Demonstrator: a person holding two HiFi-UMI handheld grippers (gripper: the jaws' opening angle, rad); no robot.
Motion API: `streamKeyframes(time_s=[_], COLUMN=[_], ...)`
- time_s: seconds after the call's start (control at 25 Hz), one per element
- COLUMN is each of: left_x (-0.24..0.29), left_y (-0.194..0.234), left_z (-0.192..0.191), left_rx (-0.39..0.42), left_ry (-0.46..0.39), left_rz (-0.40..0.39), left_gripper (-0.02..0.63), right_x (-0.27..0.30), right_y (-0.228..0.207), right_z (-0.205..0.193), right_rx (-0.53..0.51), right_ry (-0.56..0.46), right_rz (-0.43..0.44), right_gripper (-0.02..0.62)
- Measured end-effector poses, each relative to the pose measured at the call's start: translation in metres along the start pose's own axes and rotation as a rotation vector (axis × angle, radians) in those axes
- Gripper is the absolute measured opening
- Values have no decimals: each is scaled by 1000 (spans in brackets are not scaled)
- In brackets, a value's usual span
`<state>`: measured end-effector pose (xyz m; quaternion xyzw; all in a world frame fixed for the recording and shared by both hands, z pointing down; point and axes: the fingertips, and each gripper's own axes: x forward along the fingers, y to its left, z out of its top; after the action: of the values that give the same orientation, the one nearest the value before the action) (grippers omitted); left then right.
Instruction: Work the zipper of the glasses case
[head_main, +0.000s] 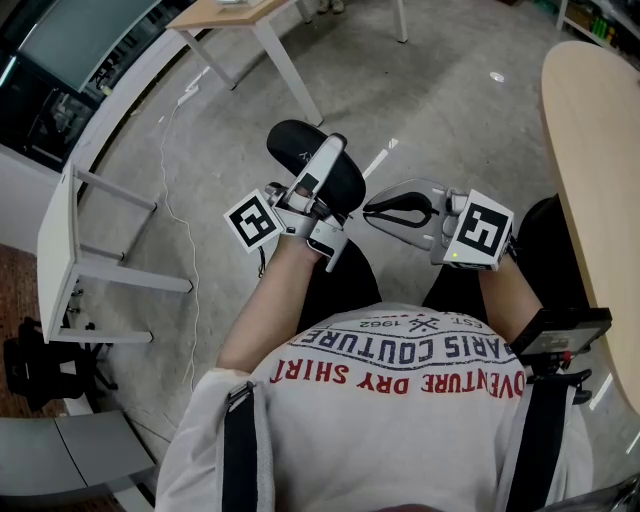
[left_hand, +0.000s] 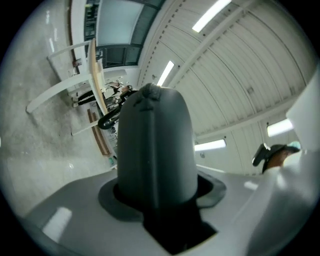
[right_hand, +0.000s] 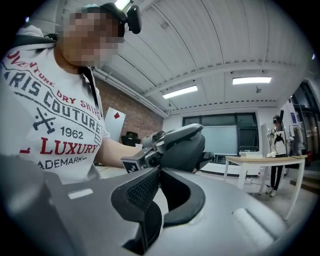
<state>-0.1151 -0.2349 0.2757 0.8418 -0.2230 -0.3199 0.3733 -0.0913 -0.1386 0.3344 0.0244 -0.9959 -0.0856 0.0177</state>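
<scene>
Left gripper (head_main: 322, 168) is clamping the black glasses case (head_main: 292, 146) in mid-air over the lap. Right gripper (head_main: 383, 212) is hovering just beside it, jaws together and empty. Zipper pull isn't showing. I'd be turning the case to expose it, then opening the right jaws and pinching only the pull.

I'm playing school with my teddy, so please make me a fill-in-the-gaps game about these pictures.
The case is coloured ___.
The gripper clamping it is the person's ___ one.
The right gripper has its jaws shut on ___.
The shirt shows the year ___.
Missing words: black, left, nothing, 1962.
</scene>
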Motion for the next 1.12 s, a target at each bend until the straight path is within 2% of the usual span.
streamKeyframes(time_s=[0.08,0.12,0.28,0.36,0.44,0.52,0.6,1.12], left_x=[-5,-9,-26,-36,-42,-44,-44,-37], left_y=[5,8,23,34,41,44,45,45], left_z=[-1,-2,-11,-16,-23,-31,-37,-43], left_rx=[123,211,642,792,892,935,942,957], left_ry=[60,98,299,386,455,500,519,549], left_rz=[58,93,247,328,375,389,387,375], left_gripper=[249,250,249,249,250,249,249,249], right_x=[-5,-7,-19,-25,-29,-33,-34,-32], right_y=[-10,-17,-51,-63,-71,-75,-76,-77], right_z=[-1,-2,-21,-23,-23,-25,-27,-32], right_rx=[6,7,16,51,104,127,131,166], right_ry=[-6,3,128,148,139,143,156,181], right_rz=[-47,-83,-264,-324,-356,-376,-380,-375], right_gripper=[17,13,2,2,2,2,2,0])
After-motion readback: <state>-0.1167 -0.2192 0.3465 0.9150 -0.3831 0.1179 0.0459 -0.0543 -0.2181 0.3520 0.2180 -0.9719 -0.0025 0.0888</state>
